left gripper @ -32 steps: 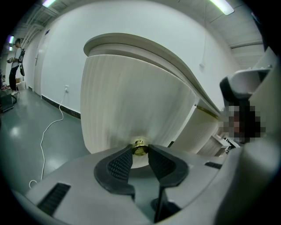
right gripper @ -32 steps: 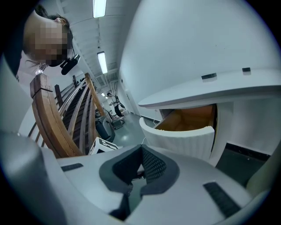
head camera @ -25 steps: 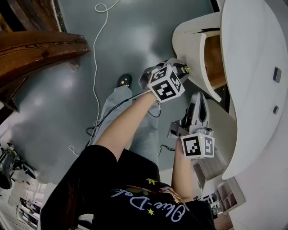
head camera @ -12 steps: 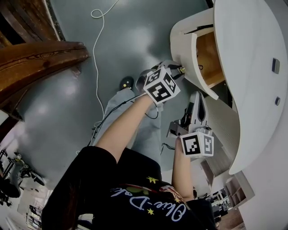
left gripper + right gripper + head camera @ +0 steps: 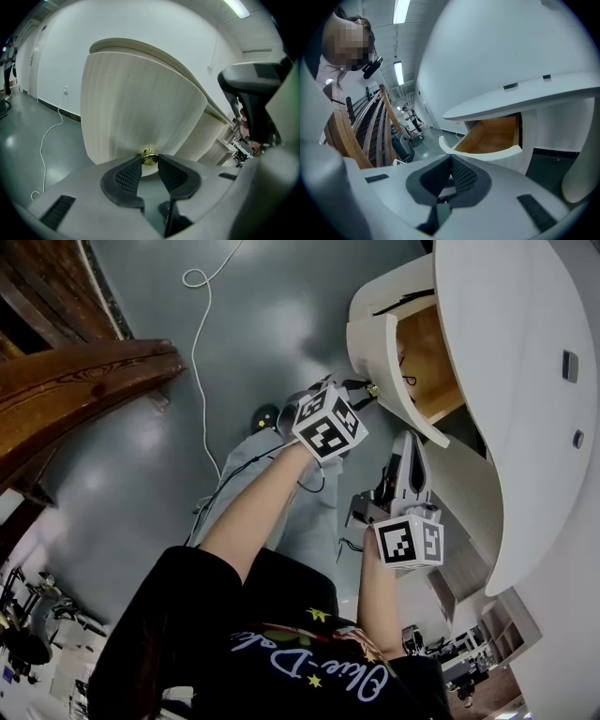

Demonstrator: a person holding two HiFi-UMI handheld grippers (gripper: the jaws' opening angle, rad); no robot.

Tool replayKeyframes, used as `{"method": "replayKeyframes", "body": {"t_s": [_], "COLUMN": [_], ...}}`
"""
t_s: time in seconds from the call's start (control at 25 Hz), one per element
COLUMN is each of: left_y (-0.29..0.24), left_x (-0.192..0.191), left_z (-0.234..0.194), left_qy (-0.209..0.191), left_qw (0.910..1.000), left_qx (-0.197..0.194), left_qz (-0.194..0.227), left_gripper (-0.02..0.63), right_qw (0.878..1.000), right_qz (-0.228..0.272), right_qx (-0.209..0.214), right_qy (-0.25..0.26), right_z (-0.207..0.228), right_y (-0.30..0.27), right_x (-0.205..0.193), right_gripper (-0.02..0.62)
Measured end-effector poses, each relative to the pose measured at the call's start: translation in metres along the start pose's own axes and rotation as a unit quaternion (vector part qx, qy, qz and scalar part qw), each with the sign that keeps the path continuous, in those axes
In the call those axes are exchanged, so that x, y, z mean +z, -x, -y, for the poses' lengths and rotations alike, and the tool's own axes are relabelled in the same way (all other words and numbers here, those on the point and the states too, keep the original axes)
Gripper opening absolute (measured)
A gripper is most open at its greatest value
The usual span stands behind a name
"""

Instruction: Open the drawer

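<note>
Pulled slightly farther out, the drawer point(image 5: 375, 338) juts left under the white surface point(image 5: 511, 381), open floor point(image 5: 262, 324) beyond its curved front. Left tool point(image 5: 368, 388) pinches the brass knob point(image 5: 149, 157); right tool point(image 5: 411, 439), pressed together, hangs empty nearby.

Drawer point(image 5: 394, 352) sticks out from under the worktop point(image 5: 511, 427), upper right in head view, open side facing the worktop edge. Knob point(image 5: 149, 157) sits on the drawer front, at its lower middle in left gripper view. Left gripper point(image 5: 149, 164) is right at the front, knob between its jaws, pads touching both sides. Right gripper point(image 5: 412, 442) is below the drawer in head view, nearer the person, beside the cabinet side, clear of the drawer. Floor point(image 5: 272, 306) lies left of the drawer. Cable point(image 5: 200, 352) runs along the floor, well left of it. Wooden railing point(image 5: 84, 381) is at far left.
</note>
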State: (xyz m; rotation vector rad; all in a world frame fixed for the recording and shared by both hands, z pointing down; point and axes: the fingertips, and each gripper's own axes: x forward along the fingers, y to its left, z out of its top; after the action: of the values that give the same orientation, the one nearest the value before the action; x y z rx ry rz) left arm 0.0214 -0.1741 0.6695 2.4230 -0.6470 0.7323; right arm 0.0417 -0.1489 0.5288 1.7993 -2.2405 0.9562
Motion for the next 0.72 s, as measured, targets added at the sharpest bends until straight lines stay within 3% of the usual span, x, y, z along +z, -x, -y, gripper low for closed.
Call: {"method": "replayKeyframes", "body": {"t_s": [0.72], "left_y": [0.0087], "left_x": [-0.0072], "left_z": [0.0023], "left_qy": [0.003], "left_qw": [0.9999], "left_qx": [-0.011], "left_qz": [-0.008], "left_gripper": [0.106], "right_qw": [1.000], "right_qz": [0.007], "right_qx": [-0.015], "right_qy": [-0.011], "right_z": [-0.0014], "right_y": [0.0076], "right_x": [0.0062], "right_gripper": [-0.002]}}
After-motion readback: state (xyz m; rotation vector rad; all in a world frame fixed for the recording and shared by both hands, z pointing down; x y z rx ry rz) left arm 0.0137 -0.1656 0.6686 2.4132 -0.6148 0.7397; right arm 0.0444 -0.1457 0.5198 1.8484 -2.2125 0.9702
